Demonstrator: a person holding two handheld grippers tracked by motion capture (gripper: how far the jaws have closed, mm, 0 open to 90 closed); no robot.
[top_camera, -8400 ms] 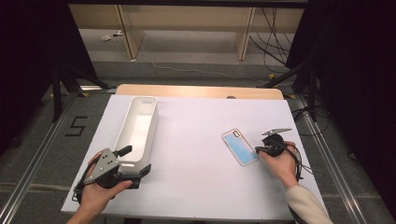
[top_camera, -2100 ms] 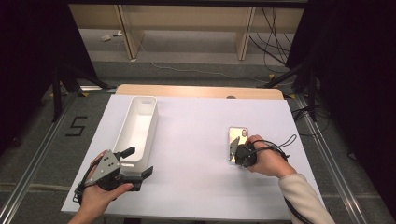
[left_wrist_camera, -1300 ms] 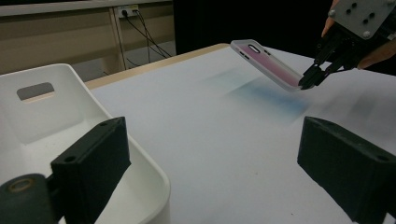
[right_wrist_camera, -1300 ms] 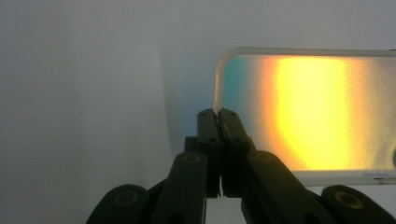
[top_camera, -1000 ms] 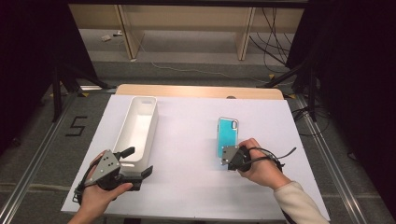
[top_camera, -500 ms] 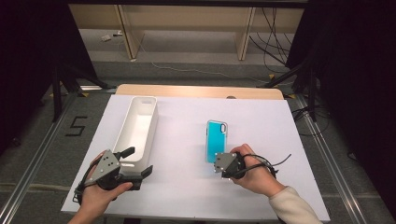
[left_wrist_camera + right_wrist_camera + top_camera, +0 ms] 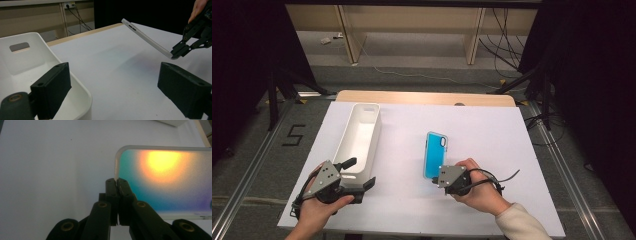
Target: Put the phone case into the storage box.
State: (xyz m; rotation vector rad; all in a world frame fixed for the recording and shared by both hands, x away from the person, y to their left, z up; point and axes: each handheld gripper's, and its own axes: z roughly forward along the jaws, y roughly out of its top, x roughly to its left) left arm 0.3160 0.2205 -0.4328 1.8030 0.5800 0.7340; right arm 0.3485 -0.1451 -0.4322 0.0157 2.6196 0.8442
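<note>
- High view: the phone case (image 7: 435, 155) sits near the middle of the table (image 7: 492, 125), its long axis running from about 6 to 12 o'clock, camera cut-out at the far end.
- In the left gripper view the case (image 7: 147, 41) is tilted, near end low and far end raised off the table, so it is being held up by one corner and is not lying flat.
- The right gripper (image 7: 443, 176) is at the case's near end, at about 6 o'clock from it; in the right gripper view its jaws are pressed together on the case's corner edge (image 7: 117, 178).
- The white bin (image 7: 358, 137) lies at about 9 o'clock from the case, well apart, its long axis roughly parallel to the case's.
- The left gripper (image 7: 357, 175) rests at the bin's near end, jaws spread wide around the bin's near corner, one inside the rim and one outside, gripping nothing.
- My guess is the case goes to the bin; that would mean a move toward 9 o'clock, and the right hand already has it.
</note>
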